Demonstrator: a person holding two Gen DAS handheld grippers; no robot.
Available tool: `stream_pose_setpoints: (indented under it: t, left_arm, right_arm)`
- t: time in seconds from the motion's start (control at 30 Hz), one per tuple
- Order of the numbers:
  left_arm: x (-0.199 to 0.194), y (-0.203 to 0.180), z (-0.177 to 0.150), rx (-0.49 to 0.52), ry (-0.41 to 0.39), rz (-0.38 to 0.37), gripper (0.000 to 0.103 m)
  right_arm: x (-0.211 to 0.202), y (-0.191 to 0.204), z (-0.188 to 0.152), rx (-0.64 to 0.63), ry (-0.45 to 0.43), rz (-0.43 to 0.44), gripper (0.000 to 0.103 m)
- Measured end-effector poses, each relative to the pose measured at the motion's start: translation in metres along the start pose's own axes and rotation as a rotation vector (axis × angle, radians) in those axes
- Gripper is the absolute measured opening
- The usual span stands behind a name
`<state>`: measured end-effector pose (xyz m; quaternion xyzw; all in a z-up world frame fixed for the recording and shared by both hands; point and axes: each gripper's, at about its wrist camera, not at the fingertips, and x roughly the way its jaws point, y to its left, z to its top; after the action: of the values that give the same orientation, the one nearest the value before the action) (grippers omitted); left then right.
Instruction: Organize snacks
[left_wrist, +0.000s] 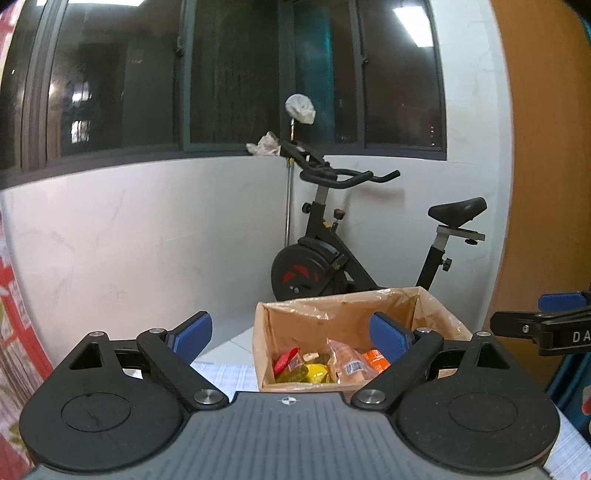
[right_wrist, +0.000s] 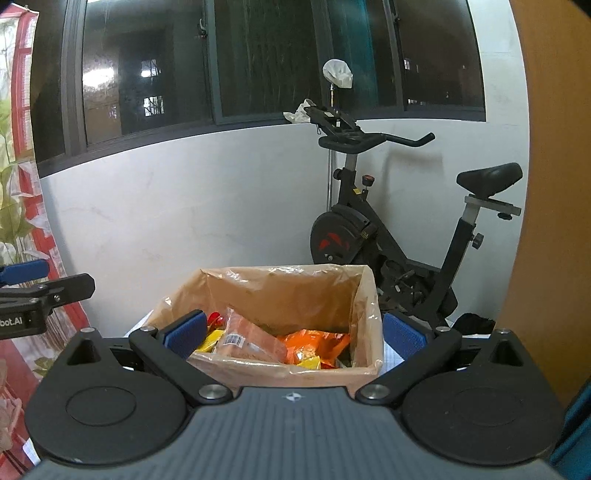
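**Both tongs empty above the snack box**

The left gripper (left_wrist: 291, 334) and the right gripper (right_wrist: 293, 330) are hanging released, holding nothing. The snack packets (right_wrist: 258, 341) are lying inside the lined cardboard box (right_wrist: 295, 373) – light, crinkly, probably slippery; taking one by its sealed edge seems safest.

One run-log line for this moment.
left gripper: open, empty | right gripper: open, empty | cardboard box: plastic-lined, holds snack packets | both grippers hover before box
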<state>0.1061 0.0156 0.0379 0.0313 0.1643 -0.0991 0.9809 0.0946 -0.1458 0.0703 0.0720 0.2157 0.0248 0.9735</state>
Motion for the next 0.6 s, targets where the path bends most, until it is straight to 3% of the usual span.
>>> stream_pose_setpoints:
  t: [0.6]
  left_arm:
    - [-0.0017,0.0044,-0.0009,-0.018,0.037,0.046,0.094]
  right_arm:
    - [-0.0043,0.0040,-0.0027,-0.025,-0.011,0.002,0.103]
